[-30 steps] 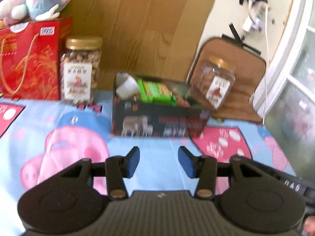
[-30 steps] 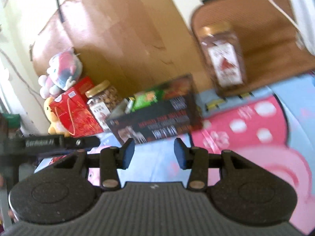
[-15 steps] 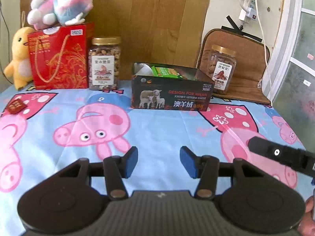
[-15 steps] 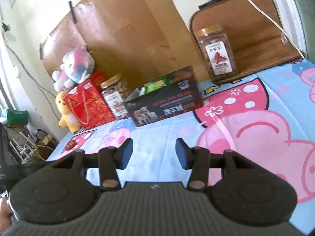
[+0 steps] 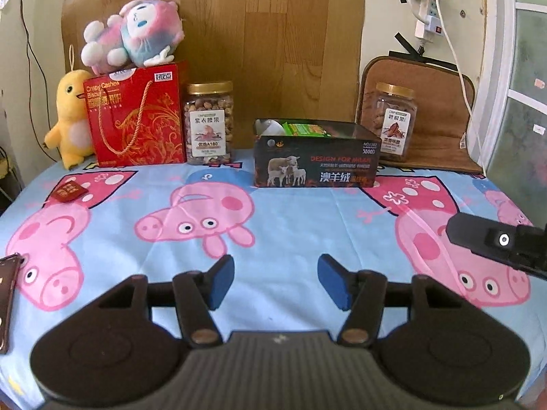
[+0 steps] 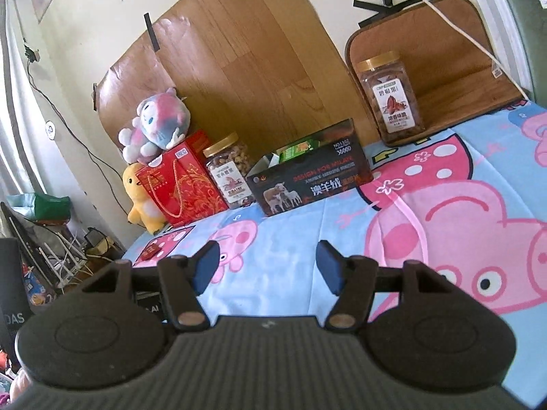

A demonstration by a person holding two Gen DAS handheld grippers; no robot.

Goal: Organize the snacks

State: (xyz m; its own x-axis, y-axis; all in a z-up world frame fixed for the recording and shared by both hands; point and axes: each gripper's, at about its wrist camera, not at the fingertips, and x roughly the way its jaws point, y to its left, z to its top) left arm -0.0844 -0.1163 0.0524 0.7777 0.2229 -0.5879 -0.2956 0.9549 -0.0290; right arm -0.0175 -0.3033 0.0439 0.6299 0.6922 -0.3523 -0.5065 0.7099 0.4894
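A black open-topped box [image 5: 316, 164] stands at the back of the cartoon-pig tablecloth [image 5: 290, 225], with a green snack packet [image 5: 304, 129] and a white item inside. A gold-lidded nut jar [image 5: 209, 126] stands to its left and a second jar [image 5: 393, 123] to its right. A small red packet [image 5: 70, 191] lies on the cloth at the left, and a dark packet [image 5: 7, 294] at the left edge. My left gripper [image 5: 277, 280] hovers near the front, its jaws opening, nothing between them. My right gripper [image 6: 266, 266] is likewise opening and empty, well short of the box [image 6: 311, 177].
A red gift box [image 5: 136, 116] with a pink-and-blue plush [image 5: 133, 37] on top and a yellow duck plush [image 5: 70, 119] stand at the back left. A brown cushion [image 5: 441, 112] leans at the back right. Clutter [image 6: 44, 239] sits on the floor beyond the table's left edge.
Both grippers have drawn back from the black box, which now looks smaller and farther off. Both pairs of jaws stand wider apart. The left view now takes in more of the table's left side.
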